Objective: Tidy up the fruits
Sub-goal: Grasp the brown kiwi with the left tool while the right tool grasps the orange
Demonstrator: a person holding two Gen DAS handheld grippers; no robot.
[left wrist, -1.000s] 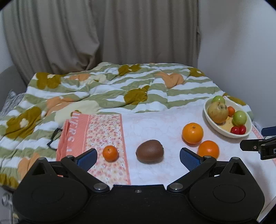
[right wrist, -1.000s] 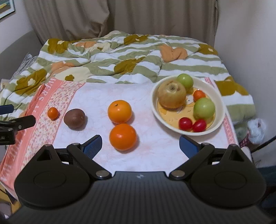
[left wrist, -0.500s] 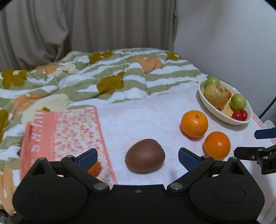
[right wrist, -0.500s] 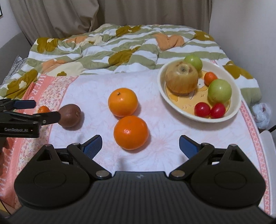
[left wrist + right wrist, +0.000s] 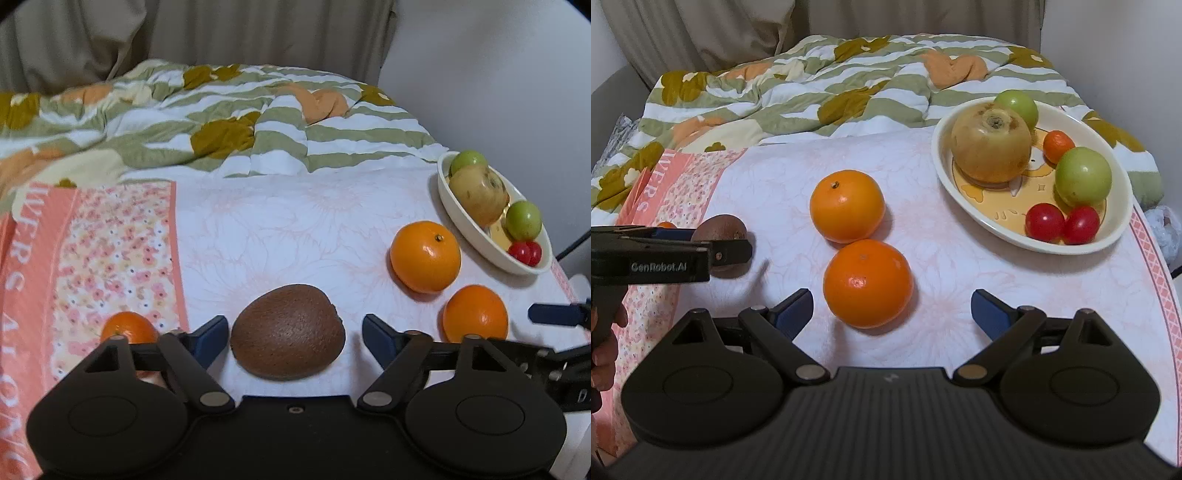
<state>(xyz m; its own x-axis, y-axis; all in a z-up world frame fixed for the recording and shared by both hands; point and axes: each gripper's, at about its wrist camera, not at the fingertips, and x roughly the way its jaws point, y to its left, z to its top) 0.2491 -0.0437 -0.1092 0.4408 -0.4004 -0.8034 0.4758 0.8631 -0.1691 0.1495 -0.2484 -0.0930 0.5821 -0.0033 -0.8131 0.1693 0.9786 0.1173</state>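
Fruits lie on the floral cloth [image 5: 960,280] around the oval bowl [image 5: 1123,192]: inside it sit a yellow-brown pear-like fruit [image 5: 991,147], two green fruits and two red ones. Two oranges [image 5: 847,205] [image 5: 868,283] rest left of the bowl, well apart from it. Farther left the kiwi [image 5: 288,331] lies between the spread fingers of the left gripper [image 5: 291,334], untouched. The right gripper [image 5: 892,308] gapes wide, empty, nearest the nearer orange

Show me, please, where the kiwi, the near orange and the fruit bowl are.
kiwi [image 5: 288,332]: left wrist view, middle of its brown skin.
near orange [image 5: 868,283]: right wrist view, centre of its peel.
fruit bowl [image 5: 979,218]: right wrist view, near rim.
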